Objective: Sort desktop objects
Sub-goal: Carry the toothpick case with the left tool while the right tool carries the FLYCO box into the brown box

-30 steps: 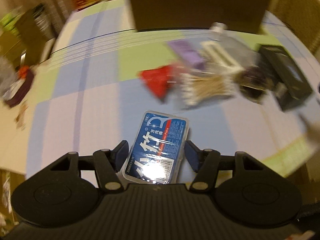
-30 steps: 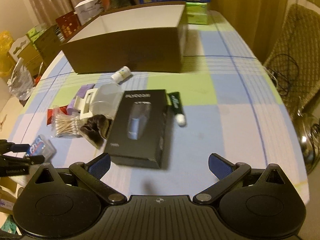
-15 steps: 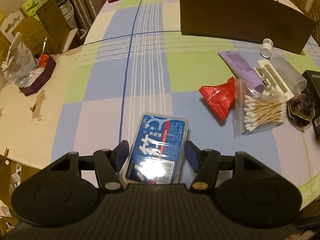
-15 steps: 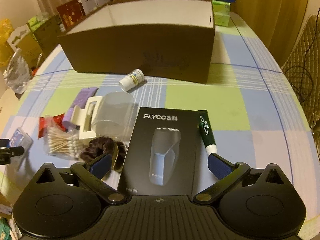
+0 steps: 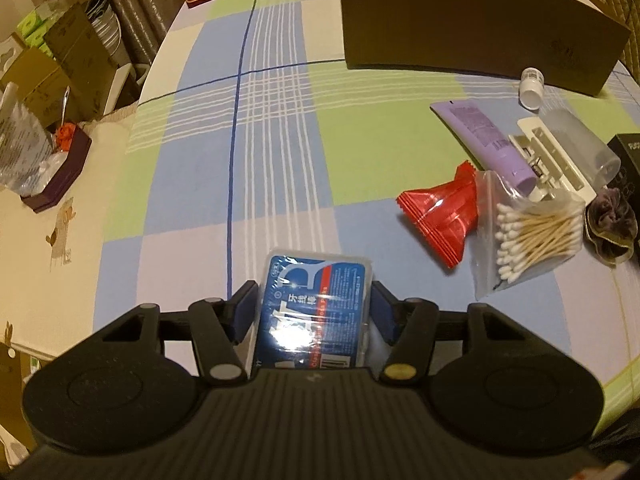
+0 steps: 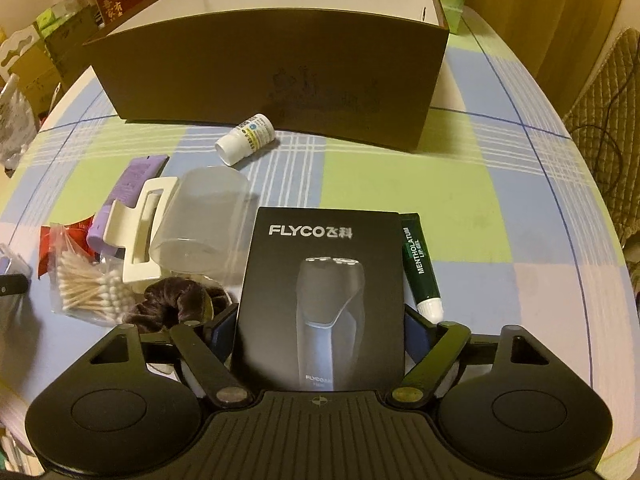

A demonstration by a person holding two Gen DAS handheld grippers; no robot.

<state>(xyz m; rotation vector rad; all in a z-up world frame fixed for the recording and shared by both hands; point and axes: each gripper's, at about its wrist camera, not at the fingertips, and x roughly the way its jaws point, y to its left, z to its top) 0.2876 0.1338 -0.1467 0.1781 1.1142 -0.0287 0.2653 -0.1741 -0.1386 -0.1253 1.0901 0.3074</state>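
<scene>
1. Now, on open room: your worktop (image 5: 192, 168) under its checked blue, green and white cloth lies bare across its left half; its rounded edge curves close on that side, with stacked cartons beyond it.
2. At the far side the open brown cardboard box (image 6: 280, 68) stands with its long wall facing you; a small white bottle (image 6: 245, 139) lies on its side just in front of that wall.
3. Between the two grippers the clutter is packed tight: a lilac tube (image 5: 484, 136), a frosted clear cup on a cream holder (image 6: 200, 224), red foil sachets (image 5: 440, 212), a zip bag of cotton swabs (image 5: 532, 232) and a dark velvety scrunchie (image 6: 176, 304), several touching or overlapping.
4. Your left gripper (image 5: 314, 308) points steeply down, its blue-padded fingers on either flank of the glossy blue dental floss pick case (image 5: 314, 304), which lies flat near the front edge; they sit close against it, but you cannot tell whether they press.
5. Your right gripper (image 6: 320, 330) tilts down likewise over the matte black FLYCO shaver box (image 6: 324, 292). Its fingers have just been closing, with the box between them, and appear to meet its long sides.
6. Just right of that box lies a green Mentholatum lip gel tube (image 6: 420, 264), white cap nearest the right finger.
</scene>
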